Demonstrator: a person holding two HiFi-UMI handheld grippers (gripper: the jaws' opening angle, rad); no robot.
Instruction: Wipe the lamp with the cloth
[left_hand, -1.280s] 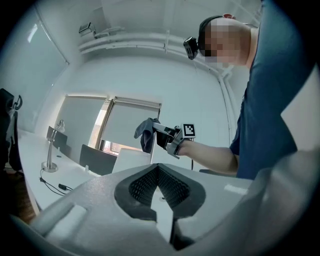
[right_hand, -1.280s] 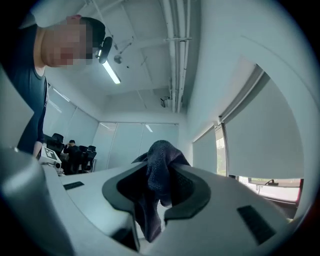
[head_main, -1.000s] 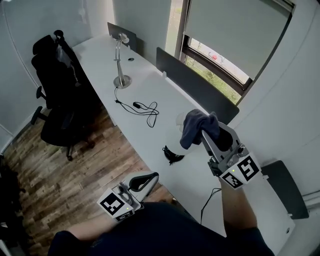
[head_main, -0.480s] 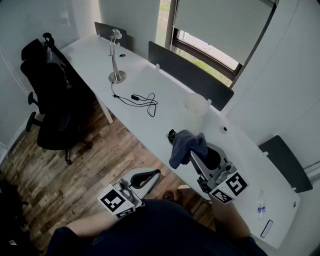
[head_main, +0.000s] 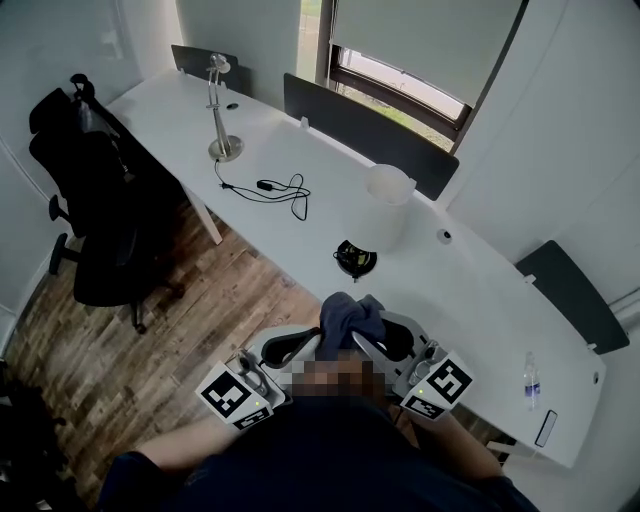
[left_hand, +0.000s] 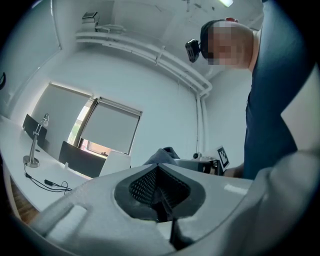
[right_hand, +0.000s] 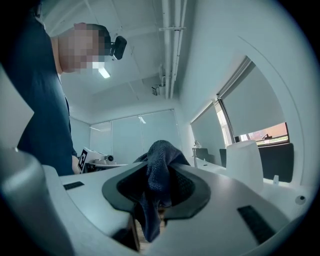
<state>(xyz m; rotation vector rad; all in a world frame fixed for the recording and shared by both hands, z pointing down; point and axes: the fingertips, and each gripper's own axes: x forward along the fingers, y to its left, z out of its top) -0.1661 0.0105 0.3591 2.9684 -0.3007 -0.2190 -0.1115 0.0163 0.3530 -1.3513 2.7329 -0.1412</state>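
Between the jaws of the right gripper (head_main: 362, 340) (right_hand: 157, 200) sits one dark blue cloth (head_main: 348, 316) (right_hand: 161, 167). The jaws are clamped on it. A bunched fold stands above the pads and a tail hangs down below them. The left gripper (head_main: 300, 343) (left_hand: 160, 192) is just beside it, with its jaws pressed together and nothing held between them. That makes two grippers and one cloth.

Both grippers are drawn in close to the person's chest. Their tips angle in toward each other and their marker cubes point back at the body. Both arms are bent, elbows out to either side.

Ahead of the grippers runs one long white desk (head_main: 470, 300). Nearest, just beyond the cloth, is a small black object (head_main: 353, 258). A white, shade-like cylinder (head_main: 388, 203) (right_hand: 244, 165) stands right behind it. Whether those two form a lamp I cannot tell.

The one silver desk lamp (head_main: 215, 108) (left_hand: 35, 145) is well apart from both grippers, far ahead and to the left at the desk's far end. It stands upright on a round base. One black cable (head_main: 265, 187) lies looped on the desk between that lamp and the white cylinder.

Left of the left gripper, on the wood floor, stands one black office chair (head_main: 95, 200). Far to the right of the right gripper, near the desk's end, is one clear bottle (head_main: 530, 378).
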